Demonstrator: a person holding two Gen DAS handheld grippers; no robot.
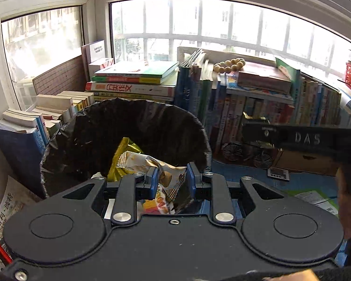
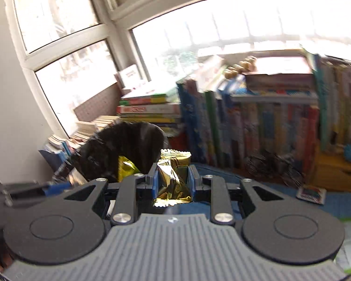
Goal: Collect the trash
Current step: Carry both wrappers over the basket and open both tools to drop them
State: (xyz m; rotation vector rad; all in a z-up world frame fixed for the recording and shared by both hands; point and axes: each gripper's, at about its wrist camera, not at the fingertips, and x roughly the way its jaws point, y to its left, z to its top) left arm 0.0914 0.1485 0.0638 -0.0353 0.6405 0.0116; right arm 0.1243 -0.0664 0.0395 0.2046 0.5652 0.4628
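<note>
Right wrist view shows the right gripper (image 2: 173,178) pinching a gold wrapper (image 2: 174,175) between its blue jaws. The wrapper stands with its long axis running away from the camera along the fingers, one crimped end poking out past the fingertips toward the bin (image 2: 124,147), the other crimped end back near the gripper body. The bin, lined with a black bag, lies ahead and to the left of these jaws, its rim near but not yet under the wrapper; so the coming move seems to be a carry forward and left before release.

Left wrist view shows the left gripper (image 1: 172,179) right at the bin's (image 1: 138,126) near rim, the nearer of the two. Its jaws stand partly spread around a crumpled snack wrapper (image 1: 152,164); whether they grip it cannot be told. That wrapper lies slanted over the bin mouth, beside a yellow wrapper (image 1: 124,152) inside.
</note>
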